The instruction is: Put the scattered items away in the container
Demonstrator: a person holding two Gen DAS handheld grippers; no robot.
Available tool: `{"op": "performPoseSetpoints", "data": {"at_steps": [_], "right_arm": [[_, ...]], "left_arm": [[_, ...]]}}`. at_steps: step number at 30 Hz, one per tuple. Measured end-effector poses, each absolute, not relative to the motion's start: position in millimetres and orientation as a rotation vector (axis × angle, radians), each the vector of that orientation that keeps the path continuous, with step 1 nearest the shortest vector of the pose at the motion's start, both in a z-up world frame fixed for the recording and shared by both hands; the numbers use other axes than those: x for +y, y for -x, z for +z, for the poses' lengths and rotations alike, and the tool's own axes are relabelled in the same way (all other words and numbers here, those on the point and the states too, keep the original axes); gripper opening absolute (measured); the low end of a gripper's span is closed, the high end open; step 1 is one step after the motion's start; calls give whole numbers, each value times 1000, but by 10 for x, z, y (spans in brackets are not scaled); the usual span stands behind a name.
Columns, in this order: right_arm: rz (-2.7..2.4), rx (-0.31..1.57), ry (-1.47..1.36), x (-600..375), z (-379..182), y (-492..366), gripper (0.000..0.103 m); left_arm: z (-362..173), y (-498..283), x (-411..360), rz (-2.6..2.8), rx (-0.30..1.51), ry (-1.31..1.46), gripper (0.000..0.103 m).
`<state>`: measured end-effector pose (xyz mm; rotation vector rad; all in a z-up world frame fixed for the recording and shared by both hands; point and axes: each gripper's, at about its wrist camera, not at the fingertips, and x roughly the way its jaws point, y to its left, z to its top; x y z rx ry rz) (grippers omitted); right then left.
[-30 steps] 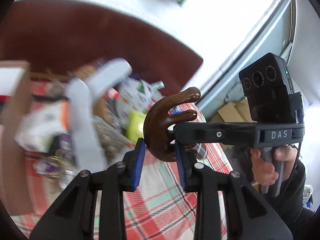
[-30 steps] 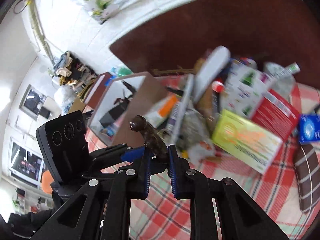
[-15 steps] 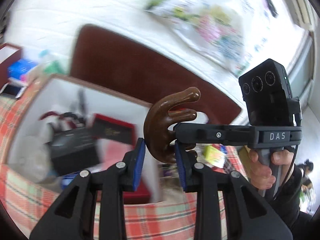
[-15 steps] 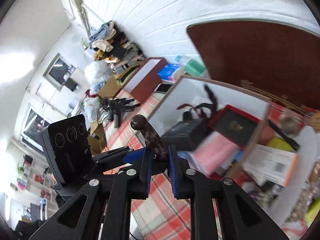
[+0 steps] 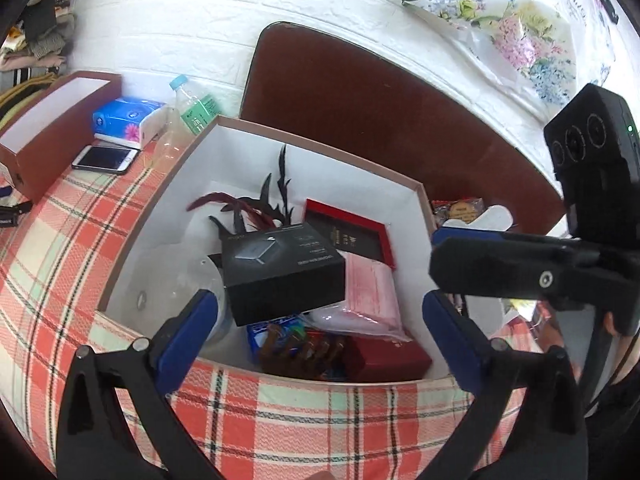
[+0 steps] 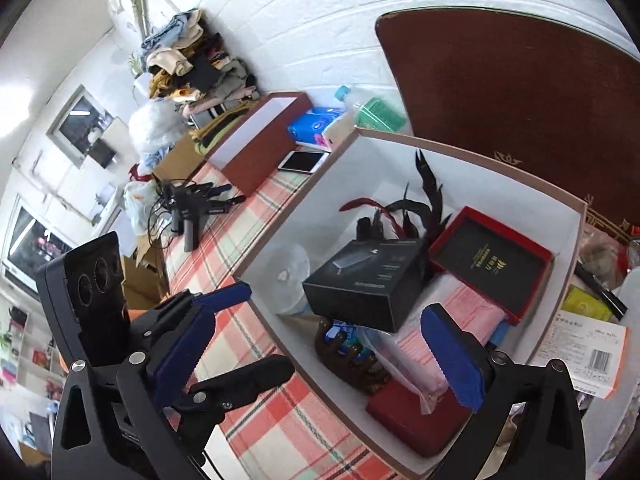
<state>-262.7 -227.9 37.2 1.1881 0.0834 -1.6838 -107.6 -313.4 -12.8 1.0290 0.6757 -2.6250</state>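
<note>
A brown wooden hand-shaped piece (image 5: 298, 350) lies in the white-lined box (image 5: 416, 200) near its front wall, under a black carton (image 5: 280, 272); it also shows in the right wrist view (image 6: 348, 360). My left gripper (image 5: 320, 328) is open and empty above the box front. My right gripper (image 6: 320, 344) is open and empty too, beside the left one. The box (image 6: 576, 216) also holds a red-framed case (image 5: 352, 236), pink packets (image 5: 372, 292), a dark red box (image 5: 384, 356) and dark feathers (image 5: 264, 204).
A phone (image 5: 106, 158), a tissue pack (image 5: 124, 120), a bottle (image 5: 188, 108) and a long brown box (image 5: 52, 128) lie left on the checked cloth (image 5: 60, 264). Scattered packets (image 6: 592, 320) lie right of the box. A brown headboard (image 5: 380, 108) stands behind.
Both grippers held the brown wooden piece together, swung left over the box, then opened. The piece now lies in the box.
</note>
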Motion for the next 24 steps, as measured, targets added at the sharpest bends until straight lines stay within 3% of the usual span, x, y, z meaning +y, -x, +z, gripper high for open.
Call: {"op": "performPoseSetpoints", "data": {"at_steps": [7, 15, 24], "right_arm": [[-1732, 81, -1226, -2127, 319, 2701, 103], [-1868, 263, -1211, -2079, 237, 2600, 103], [-1972, 376, -1202, -2034, 179, 2507, 103]], "left_arm": [[-85, 1066, -3055, -2608, 592, -1060, 102], [-83, 1018, -2919, -2496, 373, -1123, 102], [-72, 955, -2810, -2484, 327, -1190, 102]]}}
